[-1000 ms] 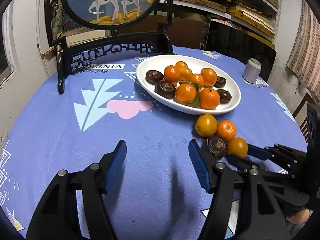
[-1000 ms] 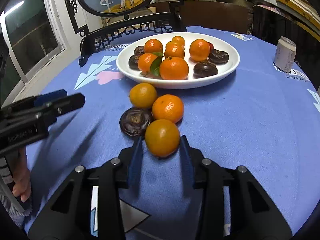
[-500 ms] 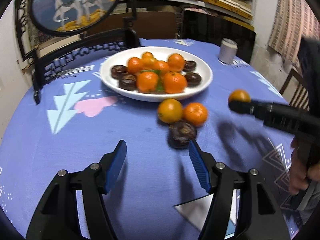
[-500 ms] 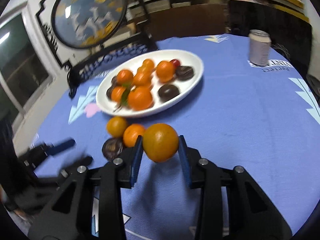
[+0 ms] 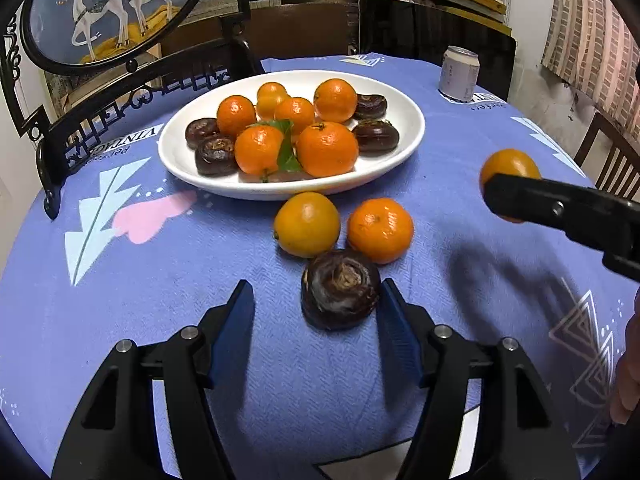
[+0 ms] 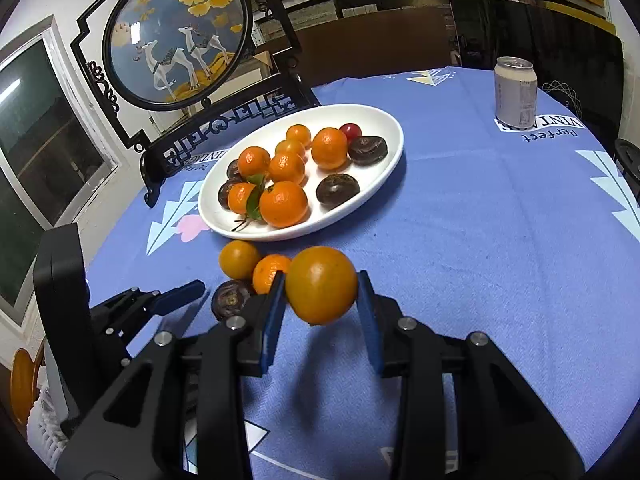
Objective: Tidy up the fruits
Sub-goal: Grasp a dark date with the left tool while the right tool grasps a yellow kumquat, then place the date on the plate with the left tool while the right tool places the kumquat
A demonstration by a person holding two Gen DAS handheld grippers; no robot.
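The right gripper point(image 6: 322, 308) is pinching a smooth round orange point(image 6: 321, 285) between its ribbed blue pads, raised off the cloth. The left gripper point(image 5: 316, 308) is spreading wide around a wrinkled, dark brown fruit point(image 5: 340, 289) lying just inside its right fingertip.

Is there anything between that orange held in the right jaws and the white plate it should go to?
Nothing visible: the orange hangs above bare cloth, and the plate lies ahead. The loose fruits sit off to its left.

"Perfect VINTAGE" is showing upside down on the blue tablecloth point(image 6: 480, 216), printed by the can point(image 6: 515, 92) & by the stand point(image 6: 224, 136).
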